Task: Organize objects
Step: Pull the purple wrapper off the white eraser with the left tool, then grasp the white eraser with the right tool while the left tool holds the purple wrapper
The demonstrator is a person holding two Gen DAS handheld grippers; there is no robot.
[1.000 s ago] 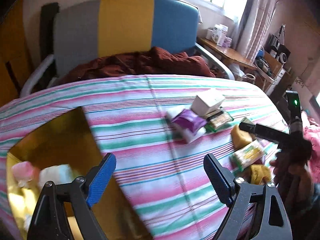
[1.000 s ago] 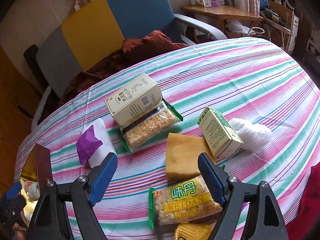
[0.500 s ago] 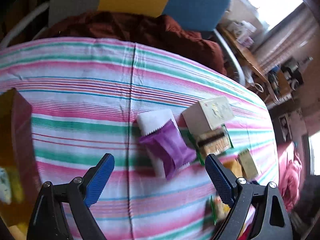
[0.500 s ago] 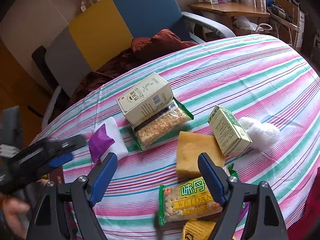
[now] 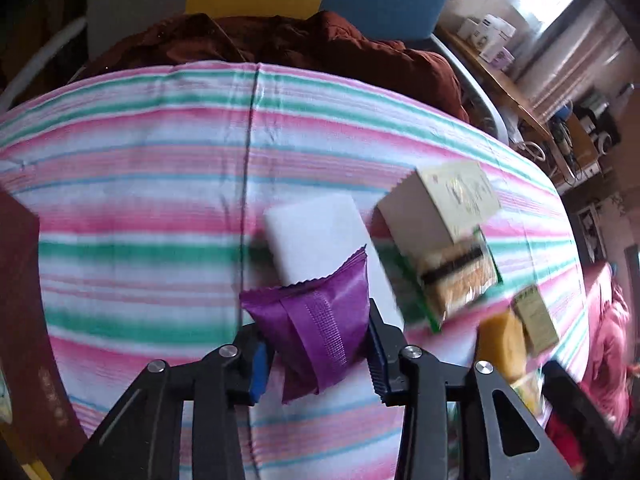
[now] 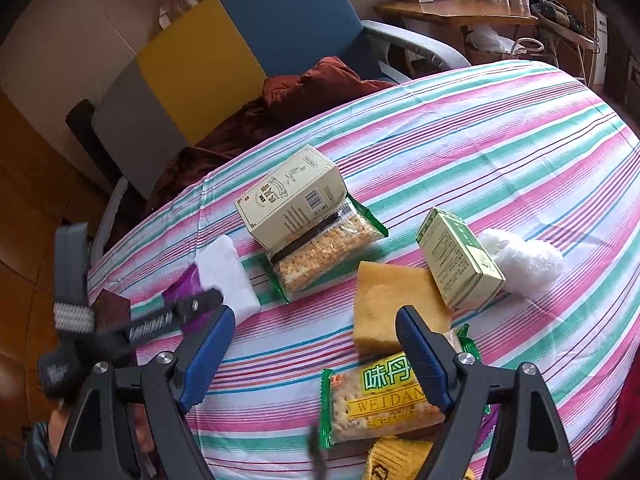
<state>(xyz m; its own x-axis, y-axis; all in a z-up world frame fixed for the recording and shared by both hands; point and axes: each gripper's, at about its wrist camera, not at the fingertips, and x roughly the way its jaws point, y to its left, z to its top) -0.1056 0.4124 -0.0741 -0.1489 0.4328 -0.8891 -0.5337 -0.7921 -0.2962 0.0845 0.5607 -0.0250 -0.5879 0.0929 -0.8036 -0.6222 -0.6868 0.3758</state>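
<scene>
A purple snack packet (image 5: 316,328) lies partly on a white foam block (image 5: 316,236) on the striped tablecloth (image 5: 140,200). My left gripper (image 5: 318,352) has its jaws closing on the packet, and both blue pads touch its sides. In the right wrist view the left gripper (image 6: 188,312) shows at the left, over the purple packet (image 6: 182,282) and the white block (image 6: 228,276). My right gripper (image 6: 314,320) hangs open and holds nothing, above a WEIDAN cracker packet (image 6: 384,396) and a yellow sponge (image 6: 388,300).
A cream box (image 6: 292,196) leans on a clear cracker pack (image 6: 324,248). A green box (image 6: 460,260) and a white plastic wad (image 6: 524,256) lie further right. A dark red box (image 5: 20,300) stands at the table's left edge. Behind the table is a chair (image 6: 288,20) with brown cloth.
My left gripper swung right from the gold-lined box, came down over the purple packet and closed its jaws around it. The right gripper stayed where it was, open.
</scene>
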